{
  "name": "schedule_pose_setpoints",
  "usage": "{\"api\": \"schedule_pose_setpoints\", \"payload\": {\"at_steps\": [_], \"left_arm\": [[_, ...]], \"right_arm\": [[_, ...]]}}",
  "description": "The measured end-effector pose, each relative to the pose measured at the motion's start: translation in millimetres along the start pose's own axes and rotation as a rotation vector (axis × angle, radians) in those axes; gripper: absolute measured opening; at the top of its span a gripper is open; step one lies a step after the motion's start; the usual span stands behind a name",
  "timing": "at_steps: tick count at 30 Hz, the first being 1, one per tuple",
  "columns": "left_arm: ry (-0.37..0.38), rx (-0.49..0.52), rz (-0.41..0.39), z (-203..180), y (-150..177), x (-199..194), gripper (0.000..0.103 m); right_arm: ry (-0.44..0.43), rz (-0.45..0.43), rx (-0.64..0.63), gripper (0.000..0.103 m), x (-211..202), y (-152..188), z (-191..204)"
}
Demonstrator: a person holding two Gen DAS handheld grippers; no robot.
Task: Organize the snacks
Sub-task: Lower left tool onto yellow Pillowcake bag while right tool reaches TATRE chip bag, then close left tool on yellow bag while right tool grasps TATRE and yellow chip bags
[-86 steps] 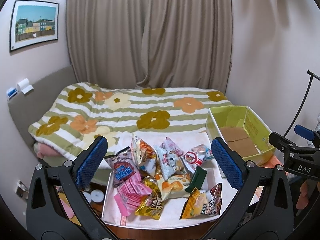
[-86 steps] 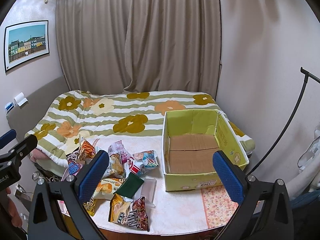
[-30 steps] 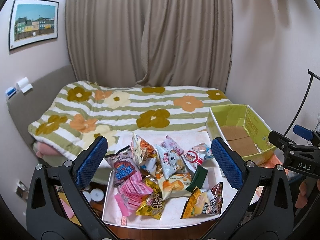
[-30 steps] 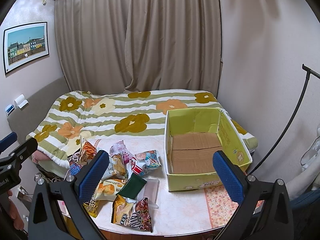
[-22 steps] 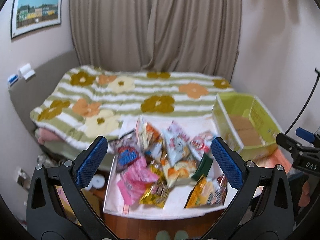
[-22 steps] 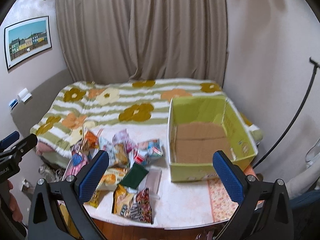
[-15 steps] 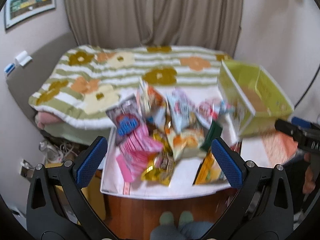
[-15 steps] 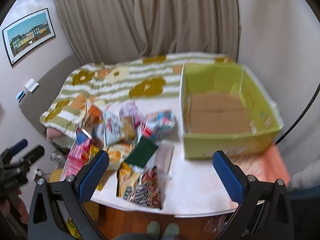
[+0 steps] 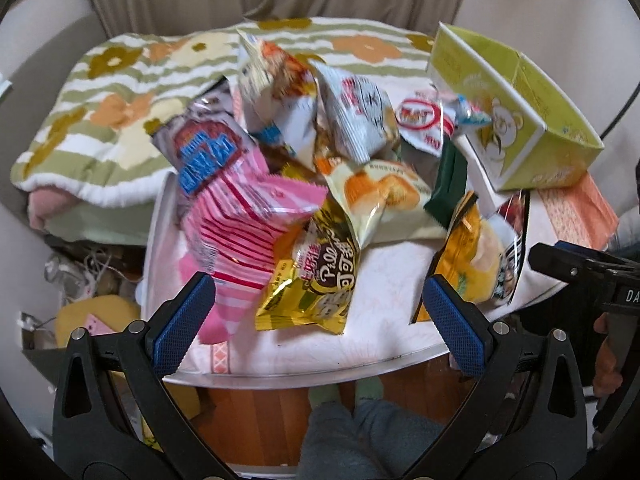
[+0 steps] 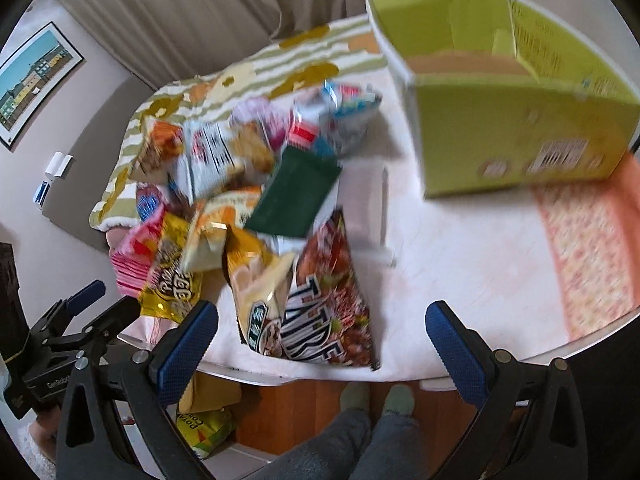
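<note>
Your left gripper [image 9: 320,312] hovers with its blue-padded fingers [image 9: 182,318] spread wide and empty over the near edge of the white round table [image 9: 376,344], above a gold foil snack bag [image 9: 316,276] and a pink striped packet [image 9: 240,232]. Your right gripper [image 10: 322,340] hangs equally wide and empty over a red-brown chip bag lettered in white [image 10: 324,300], with a yellow bag [image 10: 252,276] touching its left side. The heap of snack packets covers the table's left half; a dark green flat pouch [image 10: 296,192] lies on top toward its right edge. The open lime-green cardboard box [image 10: 516,128] stands apart on the right of the table, its brown floor bare where visible. Both views are blurred.
</note>
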State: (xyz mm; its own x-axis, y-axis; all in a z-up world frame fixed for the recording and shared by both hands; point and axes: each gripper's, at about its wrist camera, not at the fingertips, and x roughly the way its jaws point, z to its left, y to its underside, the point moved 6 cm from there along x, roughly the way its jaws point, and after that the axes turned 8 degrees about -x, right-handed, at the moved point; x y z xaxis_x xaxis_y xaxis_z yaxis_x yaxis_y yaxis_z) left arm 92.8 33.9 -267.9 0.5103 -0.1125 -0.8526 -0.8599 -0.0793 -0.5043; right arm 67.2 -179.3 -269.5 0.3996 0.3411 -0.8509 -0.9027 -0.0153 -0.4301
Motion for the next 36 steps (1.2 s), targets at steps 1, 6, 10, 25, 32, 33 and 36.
{"api": "schedule_pose_setpoints", "payload": {"at_steps": [1, 6, 10, 25, 32, 33, 36], "left_arm": [[0.000, 0.013, 0.002, -1.0, 1.6, 4.1, 0.102], [-0.006, 0.132, -0.004, -15.0, 6.7, 20.5, 0.096], [-0.005, 0.204, 0.011, -23.6, 8.1, 35.3, 0.088], [-0.036, 0.237, 0.098, -13.3, 2.3, 80.8, 0.071], [-0.027, 0.255, 0.111, -11.4, 4.5, 85.0, 0.057], [-0.022, 0.255, 0.113, -11.2, 5.2, 84.4, 0.057], [-0.008, 0.244, 0.126, -12.8, 9.8, 79.1, 0.056]], "right_arm": [[-0.004, 0.005, 0.004, 0.103, 5.2, 2.6, 0.3], [-0.008, 0.013, 0.022, 0.103, 21.8, 7.9, -0.6], [-0.005, 0.021, 0.042, 0.103, 30.8, 10.4, -2.1], [-0.010, 0.044, 0.056, 0.103, 50.5, 9.1, 1.3], [-0.029, 0.055, 0.075, 0.103, 62.6, 5.5, 0.3], [-0.032, 0.050, 0.072, 0.103, 61.9, 5.7, 1.3], [-0.023, 0.040, 0.047, 0.091, 58.0, 4.1, 4.5]]}}
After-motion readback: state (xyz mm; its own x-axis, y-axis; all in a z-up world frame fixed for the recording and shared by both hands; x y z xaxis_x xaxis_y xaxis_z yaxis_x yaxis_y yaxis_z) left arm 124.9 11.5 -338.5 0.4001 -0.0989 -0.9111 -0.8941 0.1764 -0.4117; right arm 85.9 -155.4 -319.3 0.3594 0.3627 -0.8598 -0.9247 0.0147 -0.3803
